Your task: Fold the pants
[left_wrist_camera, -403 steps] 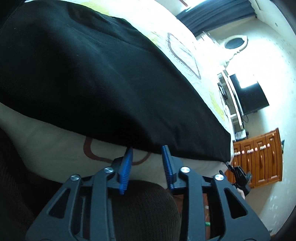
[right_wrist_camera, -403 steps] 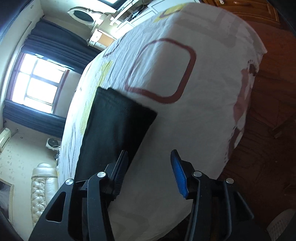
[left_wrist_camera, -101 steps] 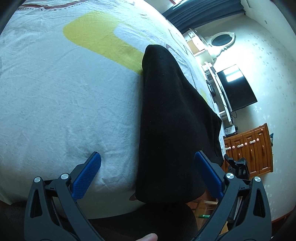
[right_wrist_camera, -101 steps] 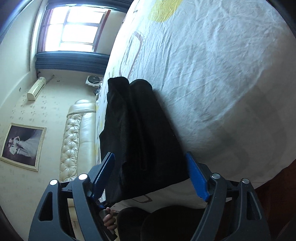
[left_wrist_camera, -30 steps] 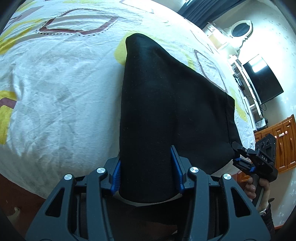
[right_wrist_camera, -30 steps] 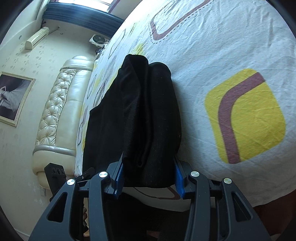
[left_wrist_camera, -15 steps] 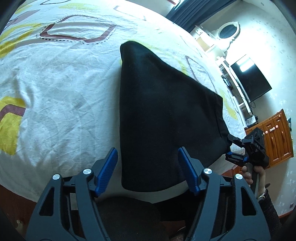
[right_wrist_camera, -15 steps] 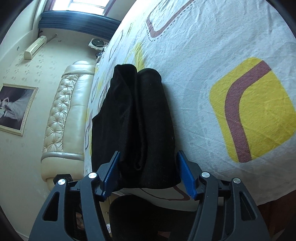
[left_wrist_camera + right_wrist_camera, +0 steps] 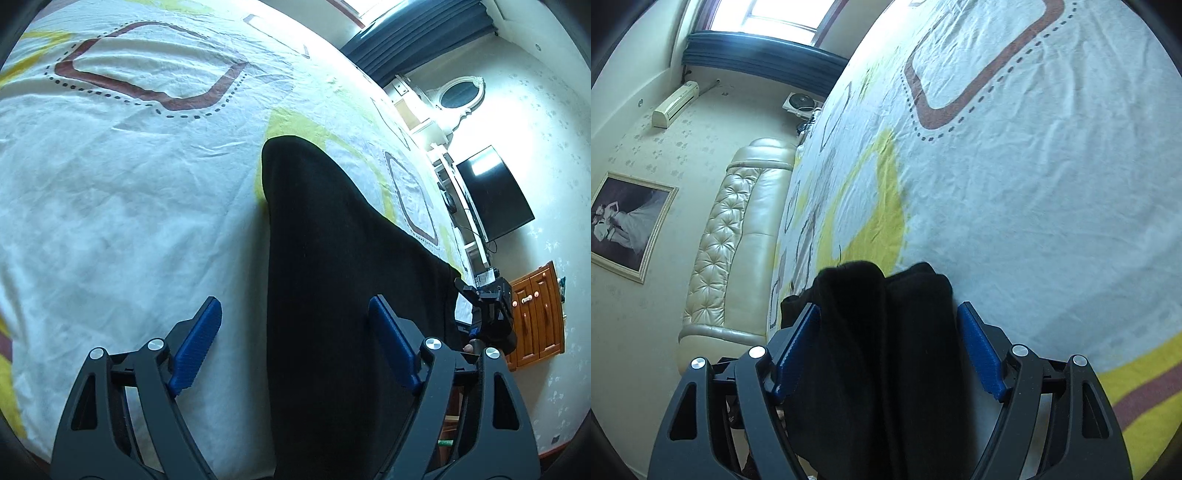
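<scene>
On the bed (image 9: 129, 206), folded pants (image 9: 332, 277) apparently lie lengthwise along its edge.

Left gripper (image 9: 295, 345) jaws, just opening, straddle folded black pants (image 9: 332, 277) on bedsheet (image 9: 129, 184).

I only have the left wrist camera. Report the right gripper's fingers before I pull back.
Observer: The right gripper has just been opening. Its fingers stand apart on either side of the pants, not pinching them.
Operator: Describe that end of the pants.
Observer: It shows two thick folded layers side by side, with a crease running between them.
Operator: Tell me what lies beyond it.
Observer: A cream tufted headboard, past the far edge of the bed sheet.
</scene>
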A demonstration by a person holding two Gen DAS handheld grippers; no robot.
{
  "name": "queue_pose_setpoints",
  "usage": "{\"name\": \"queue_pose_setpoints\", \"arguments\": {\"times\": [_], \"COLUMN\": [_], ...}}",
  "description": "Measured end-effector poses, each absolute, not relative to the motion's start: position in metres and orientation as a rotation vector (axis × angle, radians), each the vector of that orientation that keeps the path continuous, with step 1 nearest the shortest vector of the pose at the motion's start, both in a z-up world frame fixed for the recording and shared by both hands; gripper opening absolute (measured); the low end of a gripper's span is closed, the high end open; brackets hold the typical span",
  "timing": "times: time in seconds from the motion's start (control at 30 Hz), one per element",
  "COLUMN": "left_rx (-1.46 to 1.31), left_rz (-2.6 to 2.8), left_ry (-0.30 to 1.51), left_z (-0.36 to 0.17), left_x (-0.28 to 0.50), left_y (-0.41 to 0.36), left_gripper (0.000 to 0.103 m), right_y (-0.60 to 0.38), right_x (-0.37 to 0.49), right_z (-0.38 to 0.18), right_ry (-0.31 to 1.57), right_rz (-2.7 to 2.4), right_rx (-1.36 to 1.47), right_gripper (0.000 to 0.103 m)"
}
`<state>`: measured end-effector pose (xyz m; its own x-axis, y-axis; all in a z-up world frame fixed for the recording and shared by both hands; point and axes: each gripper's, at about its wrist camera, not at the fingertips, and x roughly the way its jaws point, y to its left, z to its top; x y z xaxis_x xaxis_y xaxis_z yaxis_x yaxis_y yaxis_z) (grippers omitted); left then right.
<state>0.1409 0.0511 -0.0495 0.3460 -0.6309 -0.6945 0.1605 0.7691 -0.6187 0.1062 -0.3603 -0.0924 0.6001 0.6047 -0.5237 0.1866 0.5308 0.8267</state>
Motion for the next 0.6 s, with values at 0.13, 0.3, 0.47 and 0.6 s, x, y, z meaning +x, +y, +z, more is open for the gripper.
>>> {"name": "queue_pose_setpoints", "arguments": {"times": [0.13, 0.3, 0.47, 0.6], "left_rx": [-0.511, -0.381, -0.292, -0.249], "left_rz": [-0.553, -0.535, -0.482, -0.436], "left_ry": [1.163, 1.159, 1.134, 1.115], "left_z": [-0.06, -0.057, -0.048, -0.04], "left_x": [0.165, 0.168, 0.165, 0.166], "left_y": [0.035, 0.019, 0.009, 0.006], "left_gripper": [0.081, 0.049, 0.043, 0.039], "right_y": [-0.352, -0.357, -0.353, -0.351], "right_x": [0.121, 0.117, 0.113, 0.112], "right_z": [-0.095, -0.103, -0.1, -0.094], "right_ry": [0.971, 0.992, 0.946, 0.917], "right_rz": [0.308, 0.309, 0.296, 0.285], "right_rx": [0.963, 0.944, 0.939, 0.917], "right_gripper": [0.064, 0.039, 0.038, 0.036]}}
